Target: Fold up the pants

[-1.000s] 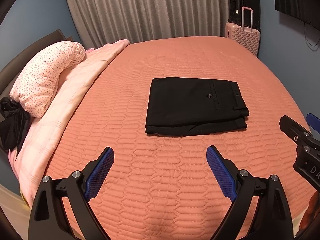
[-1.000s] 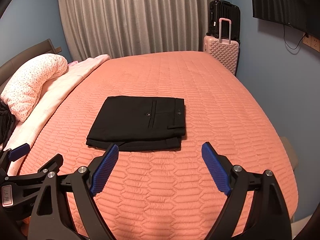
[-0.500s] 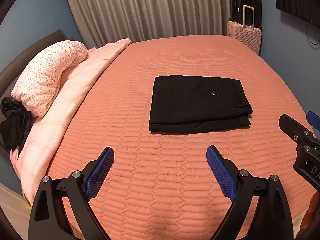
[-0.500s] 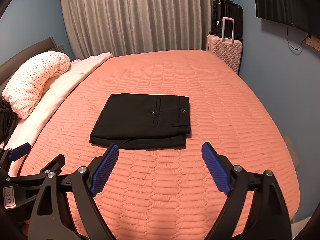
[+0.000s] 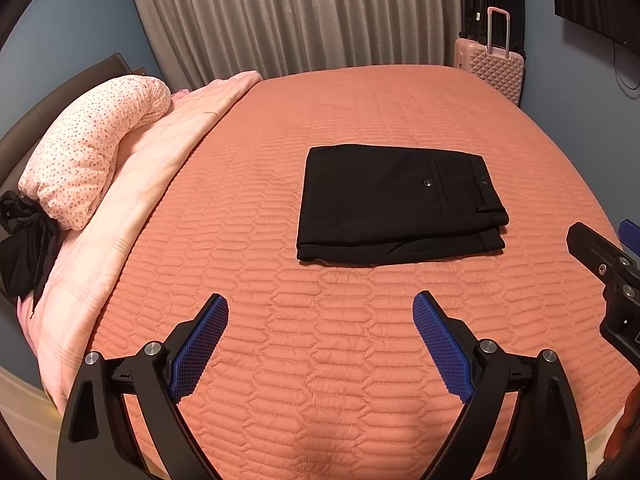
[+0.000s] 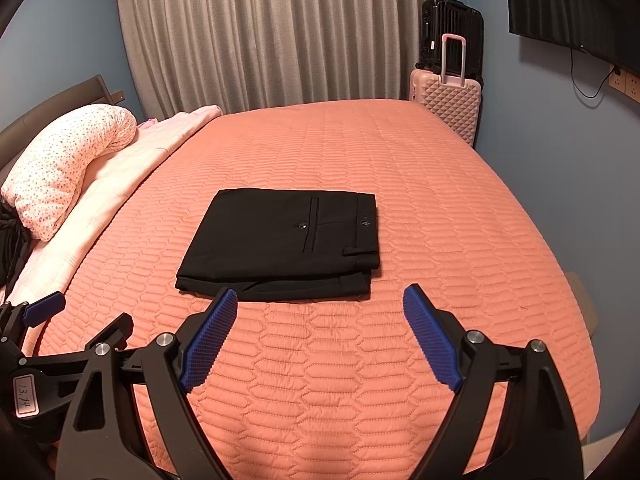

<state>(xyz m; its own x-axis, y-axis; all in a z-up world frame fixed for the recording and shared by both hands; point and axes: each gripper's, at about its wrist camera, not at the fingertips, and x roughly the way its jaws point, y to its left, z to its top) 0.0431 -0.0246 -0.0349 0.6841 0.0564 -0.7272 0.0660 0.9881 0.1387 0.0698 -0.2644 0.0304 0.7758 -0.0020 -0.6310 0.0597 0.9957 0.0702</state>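
Note:
Black pants lie folded into a flat rectangle in the middle of the orange quilted bed, waistband and buttoned back pocket to the right. My left gripper hangs open over bare quilt, nearer than the pants, nothing between its blue pads. My right gripper is open too, just short of the pants' near edge, its left pad overlapping that edge in the picture. Each gripper's black frame shows at the other view's side edge.
A spotted pink pillow and a pale pink blanket lie along the bed's left side, with a black cloth beyond. A pink suitcase and a black one stand at the far right corner by grey curtains.
Both views have drifted slightly back, so the pants sit a little farther up in the pictures. The pants lie unmoved and both grippers stay open.

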